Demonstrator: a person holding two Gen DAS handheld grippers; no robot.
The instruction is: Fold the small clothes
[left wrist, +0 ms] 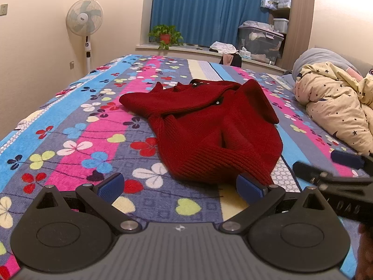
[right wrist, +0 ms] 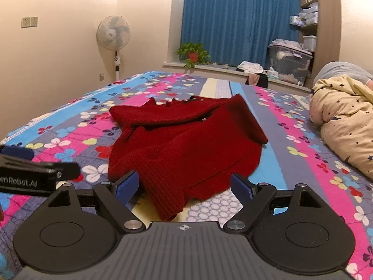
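A dark red knitted sweater (left wrist: 209,126) lies crumpled on the flowered bedspread (left wrist: 77,130), sleeves folded over its body. My left gripper (left wrist: 179,187) is open and empty, just short of the sweater's near hem. In the right wrist view the sweater (right wrist: 184,144) lies straight ahead. My right gripper (right wrist: 185,187) is open, and the near hem lies between its blue pads without being clamped. The right gripper also shows in the left wrist view (left wrist: 335,170), and the left one in the right wrist view (right wrist: 35,165).
A cream star-print duvet (left wrist: 335,107) is bunched at the right of the bed. A standing fan (left wrist: 85,21) is by the left wall. A potted plant (left wrist: 166,35), loose clothes and a storage box (left wrist: 258,39) sit on the window ledge behind.
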